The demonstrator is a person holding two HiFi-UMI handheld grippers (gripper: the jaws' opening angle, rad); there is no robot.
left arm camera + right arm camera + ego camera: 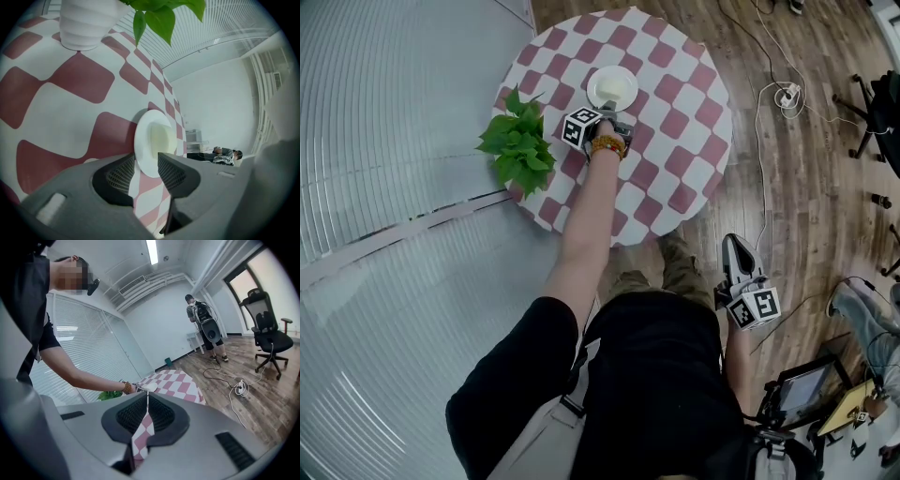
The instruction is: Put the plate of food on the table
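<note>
Now the round white plate (612, 87) with its pale food sits flat on the round table with the red-and-white checked cloth (675, 131), near the leafy green plant (517, 145). My left gripper (146, 165) has its jaws apart, the plate's near rim between them but unpressed, so I judge the placing done. My right gripper (733, 248) hangs at my side, jaws together and empty, not needed here.

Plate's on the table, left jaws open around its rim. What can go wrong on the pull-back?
1. The plate has its rim between the open jaws of the left gripper; an angled or lifted retreat could hook the rim and drag or tip the plate.
2. The potted plant stands close beside that arm; a sideways swing might brush its leaves.
</note>
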